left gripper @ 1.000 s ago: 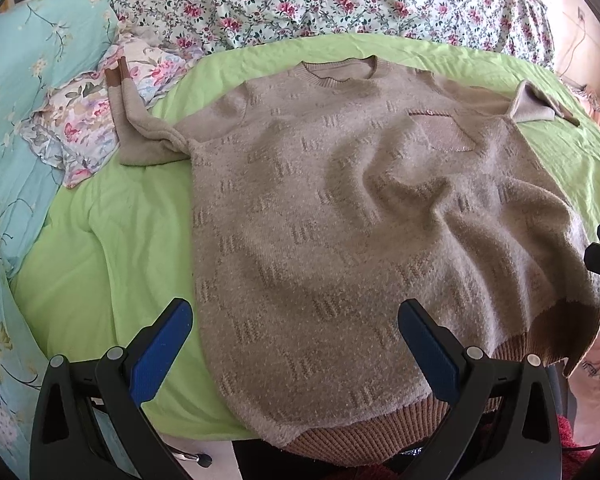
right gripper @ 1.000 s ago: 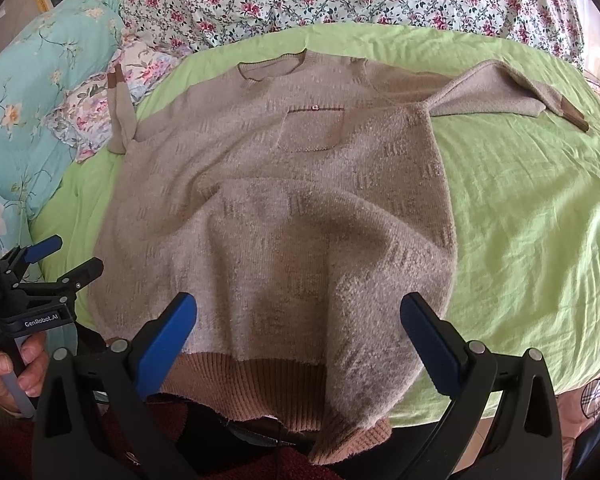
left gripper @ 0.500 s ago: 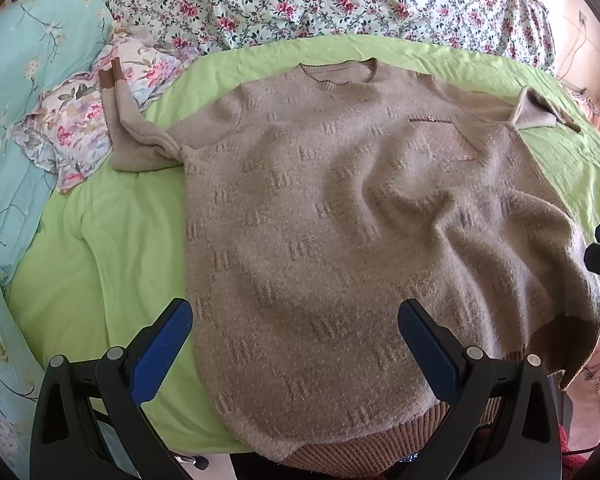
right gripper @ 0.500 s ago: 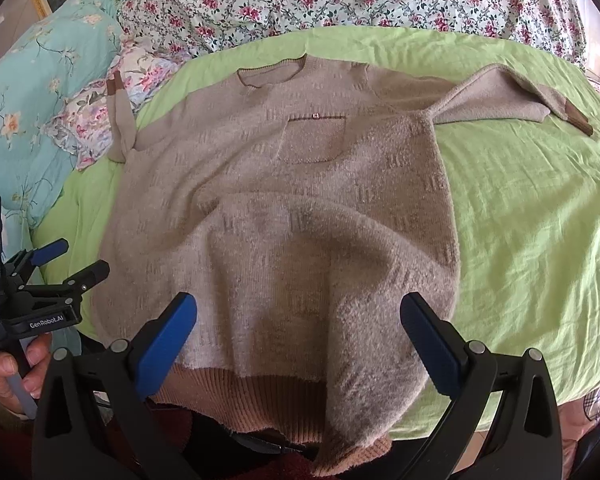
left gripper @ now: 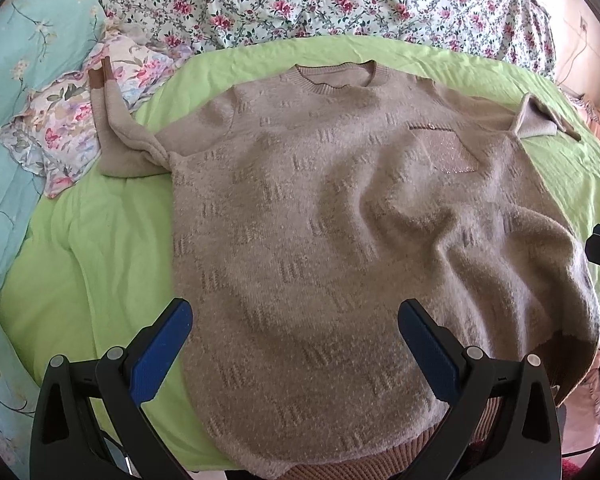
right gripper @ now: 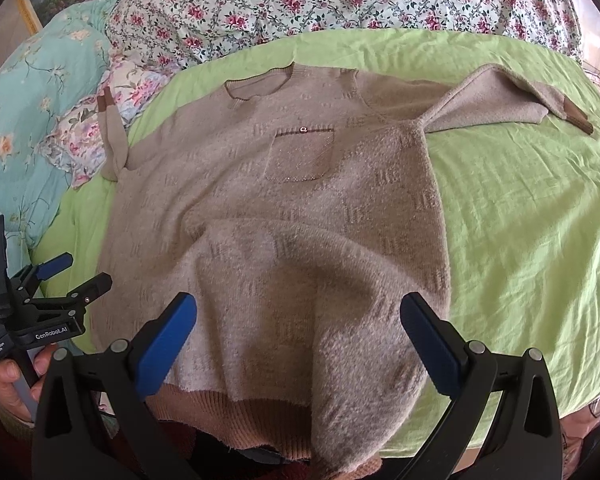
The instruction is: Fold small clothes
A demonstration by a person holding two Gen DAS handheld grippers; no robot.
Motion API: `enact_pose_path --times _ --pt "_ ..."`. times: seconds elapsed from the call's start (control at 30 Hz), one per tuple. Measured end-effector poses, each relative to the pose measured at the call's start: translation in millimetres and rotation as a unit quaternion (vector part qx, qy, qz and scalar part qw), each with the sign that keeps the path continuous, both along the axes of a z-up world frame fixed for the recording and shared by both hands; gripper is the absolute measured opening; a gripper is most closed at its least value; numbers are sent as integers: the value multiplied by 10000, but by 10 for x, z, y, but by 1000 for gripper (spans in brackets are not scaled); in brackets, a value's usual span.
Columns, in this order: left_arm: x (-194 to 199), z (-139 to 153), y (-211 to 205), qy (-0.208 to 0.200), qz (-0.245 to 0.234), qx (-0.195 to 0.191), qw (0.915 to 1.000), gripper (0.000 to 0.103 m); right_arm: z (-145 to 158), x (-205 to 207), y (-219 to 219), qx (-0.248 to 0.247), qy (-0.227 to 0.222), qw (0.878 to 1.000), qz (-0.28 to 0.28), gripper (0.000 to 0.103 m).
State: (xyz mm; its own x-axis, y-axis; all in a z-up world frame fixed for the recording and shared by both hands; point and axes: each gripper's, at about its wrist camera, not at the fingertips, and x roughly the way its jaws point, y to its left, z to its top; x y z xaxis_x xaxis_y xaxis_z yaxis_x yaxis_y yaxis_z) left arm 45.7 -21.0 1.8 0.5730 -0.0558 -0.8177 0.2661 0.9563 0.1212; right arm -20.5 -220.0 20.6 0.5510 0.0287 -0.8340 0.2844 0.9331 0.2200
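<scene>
A beige knit sweater (left gripper: 332,216) with a chest pocket lies face up on a green bedsheet (left gripper: 100,248), neck away from me, brown ribbed hem (right gripper: 236,412) hanging over the near bed edge. It also shows in the right wrist view (right gripper: 300,208). Its left sleeve (left gripper: 116,136) bends onto a floral pillow; its right sleeve (right gripper: 512,104) stretches out on the sheet. My left gripper (left gripper: 294,344) is open and empty above the lower left part of the sweater; it also shows in the right wrist view (right gripper: 72,276). My right gripper (right gripper: 298,340) is open and empty above the rumpled lower right part.
A floral quilt (left gripper: 320,0) lies bunched at the head of the bed. A teal floral pillow (left gripper: 24,64) and a small floral pillow (left gripper: 64,120) lie at the left. Bare green sheet (right gripper: 520,220) lies right of the sweater.
Both grippers have moved a little forward and up over the sweater. The hem sits lower in both views. Both stay open and the sweater has not moved.
</scene>
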Motion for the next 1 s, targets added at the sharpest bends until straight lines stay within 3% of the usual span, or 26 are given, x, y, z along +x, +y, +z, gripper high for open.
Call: enact_pose_path --times 0.37,0.63,0.77,1.0 --pt "239 42 -4 5 104 -89 9999 103 0 85 -297 150 -130 9996 -214 102" --pt "438 88 -81 -114 105 -75 9999 103 62 71 -1021 107 -574 9941 -914 101" --pt "574 126 -113 -128 145 -112 9998 103 104 60 -1763 77 -618 9836 -1695 90" --pt "740 4 -185 165 192 -105 9996 103 44 66 -3132 521 -860 9435 -3158 77"
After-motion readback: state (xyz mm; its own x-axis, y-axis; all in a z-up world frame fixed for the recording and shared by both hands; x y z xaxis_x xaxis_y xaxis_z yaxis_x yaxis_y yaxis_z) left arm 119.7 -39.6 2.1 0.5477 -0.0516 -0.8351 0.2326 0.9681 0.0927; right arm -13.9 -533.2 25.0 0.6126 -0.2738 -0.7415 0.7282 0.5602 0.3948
